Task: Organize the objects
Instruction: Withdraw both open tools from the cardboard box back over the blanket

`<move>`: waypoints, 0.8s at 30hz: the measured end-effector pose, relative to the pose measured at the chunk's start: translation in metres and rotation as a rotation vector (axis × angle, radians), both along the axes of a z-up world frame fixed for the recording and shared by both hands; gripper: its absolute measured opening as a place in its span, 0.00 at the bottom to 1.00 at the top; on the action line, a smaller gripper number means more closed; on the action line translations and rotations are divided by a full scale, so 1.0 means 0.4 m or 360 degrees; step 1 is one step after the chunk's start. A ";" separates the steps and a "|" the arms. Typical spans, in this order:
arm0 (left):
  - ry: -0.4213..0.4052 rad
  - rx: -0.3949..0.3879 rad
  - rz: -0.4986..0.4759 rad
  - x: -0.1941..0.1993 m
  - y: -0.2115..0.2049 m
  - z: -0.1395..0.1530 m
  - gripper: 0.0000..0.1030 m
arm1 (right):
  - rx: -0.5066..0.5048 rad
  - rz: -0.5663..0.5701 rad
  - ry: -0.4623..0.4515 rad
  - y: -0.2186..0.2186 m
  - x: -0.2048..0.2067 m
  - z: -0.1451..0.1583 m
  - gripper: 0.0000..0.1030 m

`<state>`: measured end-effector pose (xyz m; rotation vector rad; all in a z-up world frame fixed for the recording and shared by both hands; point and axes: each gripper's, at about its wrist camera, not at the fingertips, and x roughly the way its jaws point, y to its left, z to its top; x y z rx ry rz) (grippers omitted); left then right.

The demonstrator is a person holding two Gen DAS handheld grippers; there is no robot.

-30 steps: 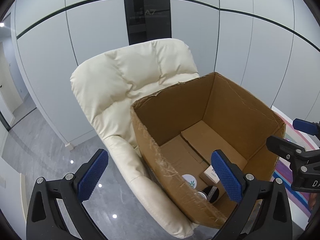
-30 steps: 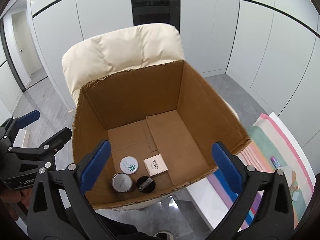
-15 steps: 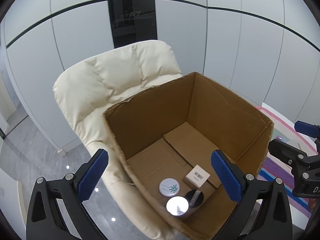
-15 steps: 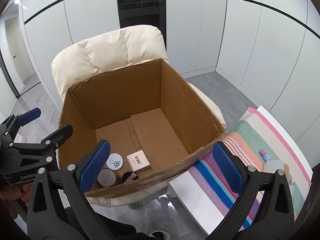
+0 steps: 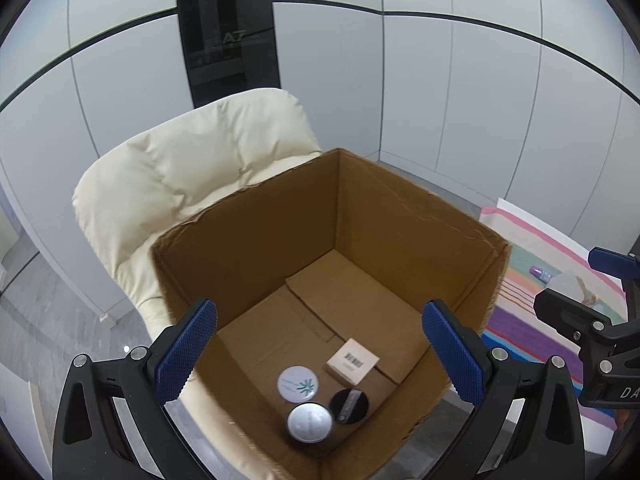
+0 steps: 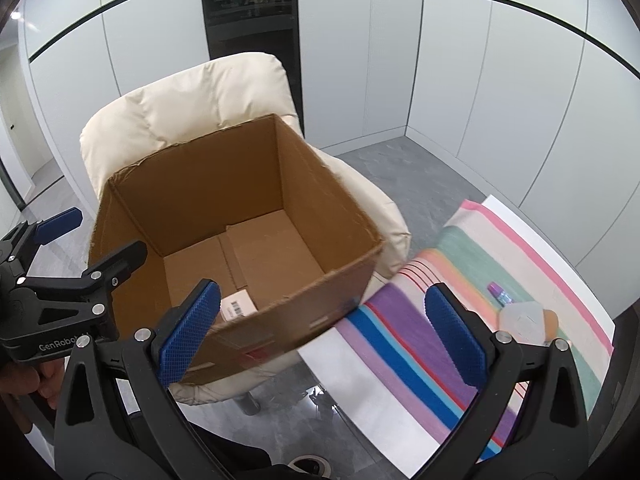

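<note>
A: What is in the open brown cardboard box (image 5: 400, 216)?

B: Four small things, all bunched in its near corner. A flat round white tin with a green leaf print (image 5: 298, 384) lies on the box floor, a round silver-lidded jar (image 5: 309, 422) sits just in front of it, a round black-lidded jar (image 5: 349, 405) is right beside the silver one, and a small pale square carton (image 5: 352, 361) lies behind the black one. The rest of the box floor is bare flaps.

A: And where does the box sit?

B: On the seat of a cream padded armchair (image 5: 192, 168), whose backrest rises behind the box.

A: Anything beside the box?

B: To its right is a white table (image 6: 360, 384) covered by a multicoloured striped cloth (image 6: 452, 276). On the cloth, well apart from the box, lie a small purple-capped bottle (image 6: 499, 293) and a clear plastic item (image 6: 524, 320) I cannot identify.

A: The grippers?

B: The left gripper (image 5: 320, 354) hangs over the box with its blue-padded jaws spread wide, holding nothing. The right gripper (image 6: 324, 330) is over the box's near right edge, spread wide too and empty.
</note>
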<state>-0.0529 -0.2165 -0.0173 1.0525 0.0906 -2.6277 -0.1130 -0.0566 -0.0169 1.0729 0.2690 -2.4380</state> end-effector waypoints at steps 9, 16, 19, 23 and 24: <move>0.0004 0.0002 -0.0076 -0.035 0.066 0.001 1.00 | -0.0004 -0.0079 -0.0007 0.082 -0.018 -0.002 1.00; 0.0003 0.0003 -0.0137 -0.063 0.120 0.000 1.00 | -0.0001 -0.0142 -0.0018 0.148 -0.027 -0.005 1.00; 0.0003 0.0006 -0.0162 -0.077 0.144 0.000 1.00 | -0.0002 -0.0168 -0.0019 0.175 -0.028 -0.005 1.00; -0.0003 0.0016 -0.0202 -0.092 0.177 -0.002 1.00 | -0.0001 -0.0208 -0.0019 0.216 -0.030 -0.006 1.00; -0.0003 0.0016 -0.0217 -0.096 0.190 -0.002 1.00 | 0.0000 -0.0218 -0.0020 0.226 -0.030 -0.007 1.00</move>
